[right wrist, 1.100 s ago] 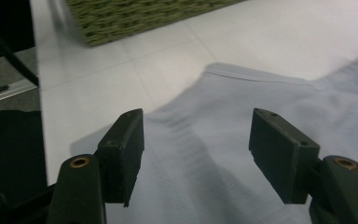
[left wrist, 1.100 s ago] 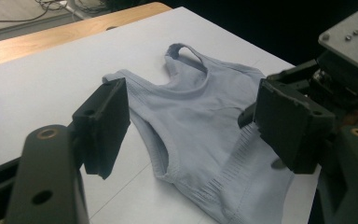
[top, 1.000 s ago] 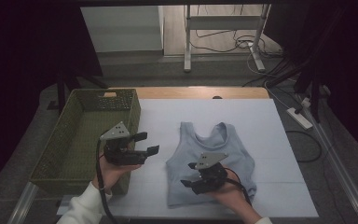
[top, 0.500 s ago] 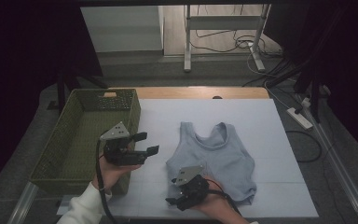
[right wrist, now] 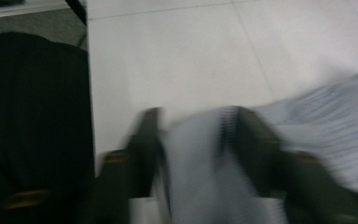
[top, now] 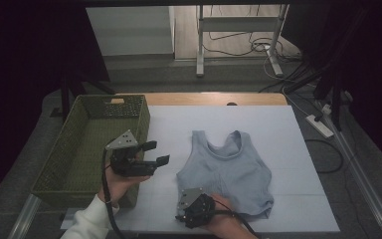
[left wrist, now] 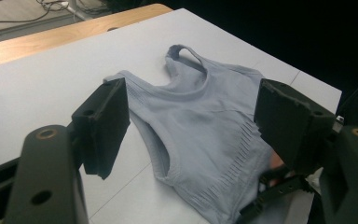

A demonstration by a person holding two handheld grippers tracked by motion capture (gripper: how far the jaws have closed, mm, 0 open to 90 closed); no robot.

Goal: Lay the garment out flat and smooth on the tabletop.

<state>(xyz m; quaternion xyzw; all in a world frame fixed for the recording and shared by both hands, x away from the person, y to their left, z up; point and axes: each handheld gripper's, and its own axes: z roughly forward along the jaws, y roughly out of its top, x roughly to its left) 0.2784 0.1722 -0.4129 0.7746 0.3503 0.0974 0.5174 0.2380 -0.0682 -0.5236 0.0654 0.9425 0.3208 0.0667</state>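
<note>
1. Surface: a white table top [top: 219, 124] with a bare wooden strip along its far edge. Beyond the table the room is dark, with grey floor, cables and metal stand legs.
2. Count: one pale blue tank top [top: 231, 172], one olive mesh basket [top: 87, 144], two grippers, both mine.
3. The tank top lies flat on the table, straps toward the far edge, hem toward me. The basket stands just left of it, off the white sheet's left edge.
4. My left gripper [top: 156, 154] hangs in the air between the basket and the tank top, jaws spread wide with nothing between them. In the left gripper view the tank top [left wrist: 205, 135] lies beyond them, untouched.
5. My right gripper [top: 191, 214] sits at the tank top's near left hem corner. Its jaws have just been closing, and in the right gripper view a fold of hem cloth [right wrist: 193, 163] stands bunched between them. That view is blurred, so I cannot tell whether the pads press yet.
6. Change from a second ago: my right gripper was over the tank top's lower middle; it is now lower and nearer me, at the hem corner. Left gripper, basket and tank top are unmoved.
</note>
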